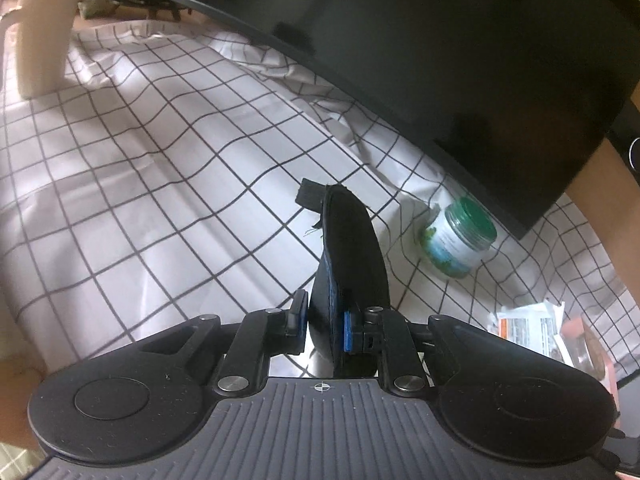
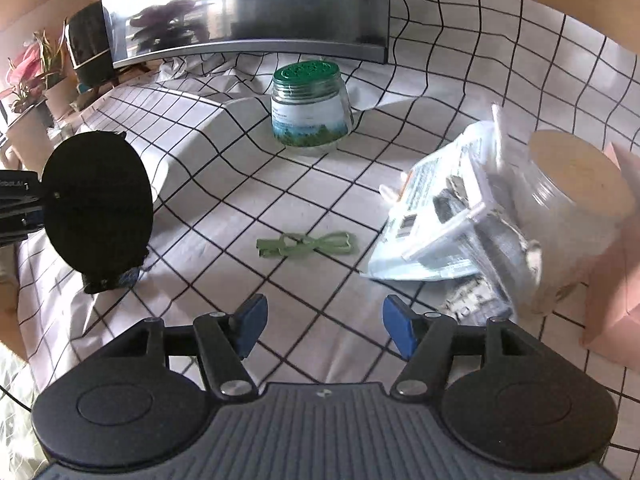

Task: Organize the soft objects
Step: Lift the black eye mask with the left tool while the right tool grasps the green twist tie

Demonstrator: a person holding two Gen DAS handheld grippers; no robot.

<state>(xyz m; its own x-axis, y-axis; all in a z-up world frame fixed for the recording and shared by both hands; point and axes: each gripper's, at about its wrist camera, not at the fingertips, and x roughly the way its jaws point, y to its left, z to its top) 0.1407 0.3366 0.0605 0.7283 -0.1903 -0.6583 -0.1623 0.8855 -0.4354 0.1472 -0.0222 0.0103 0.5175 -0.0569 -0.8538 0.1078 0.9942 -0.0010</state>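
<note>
The left gripper (image 1: pixel 325 326) pinches a black pad (image 1: pixel 352 264) on edge above the checked desk (image 1: pixel 160 160). The right gripper (image 2: pixel 324 326) hangs spread, a green cord (image 2: pixel 306 243) at its 12 o'clock and a jar (image 2: pixel 310 110) beyond.

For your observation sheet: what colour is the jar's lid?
Green; the jar's lid shows best in the right wrist view.
</note>
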